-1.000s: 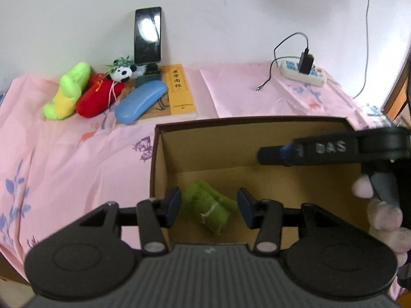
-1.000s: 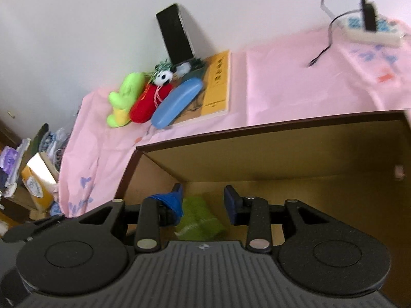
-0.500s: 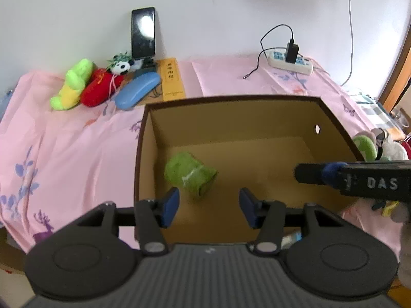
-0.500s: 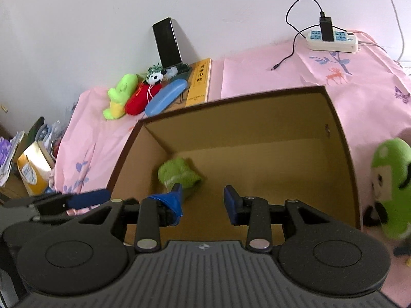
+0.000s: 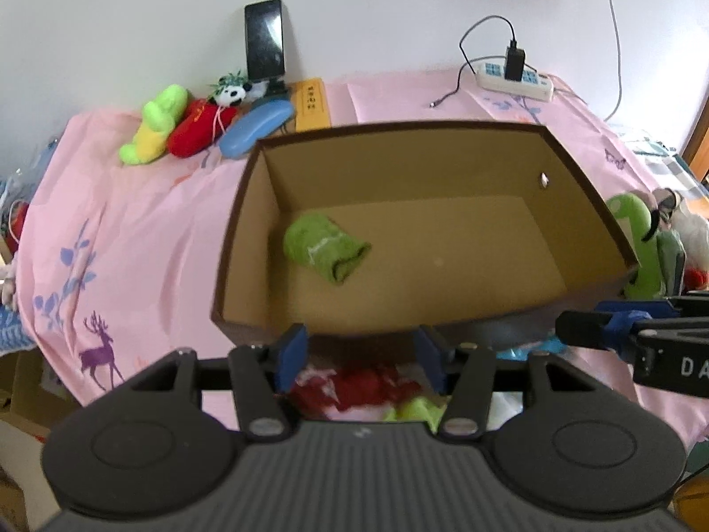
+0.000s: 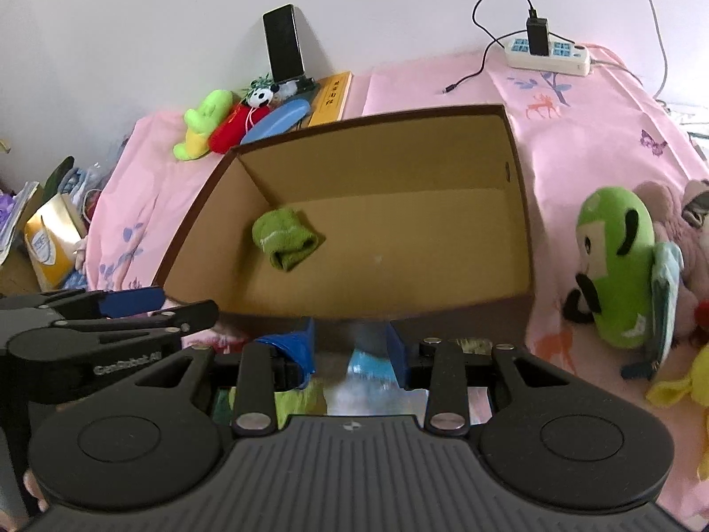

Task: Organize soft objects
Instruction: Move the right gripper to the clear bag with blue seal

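An open brown cardboard box [image 5: 443,128] [image 6: 525,221] stands on the pink cloth. A rolled green cloth [image 5: 325,248] [image 6: 283,237] lies on its floor at the left. My left gripper [image 5: 361,357] is open and empty, in front of the box's near wall. My right gripper [image 6: 352,348] is open and empty, also in front of the near wall. A green plush [image 6: 616,261] [image 5: 638,239] lies right of the box. A green-yellow plush [image 5: 155,124] [image 6: 204,124], a red plush [image 5: 197,128] and a small panda [image 5: 230,93] lie at the back left.
A blue case [image 5: 257,133], a yellow book [image 5: 312,104] and a propped phone [image 5: 264,42] stand at the back. A power strip [image 5: 514,80] with cable lies back right. More plush toys [image 6: 682,381] lie at the right edge. Red and green soft things [image 5: 363,392] lie below my left gripper.
Both grippers have pulled back and up out of the box, from above the green cloth to in front of the near wall. The green cloth stays in the box.
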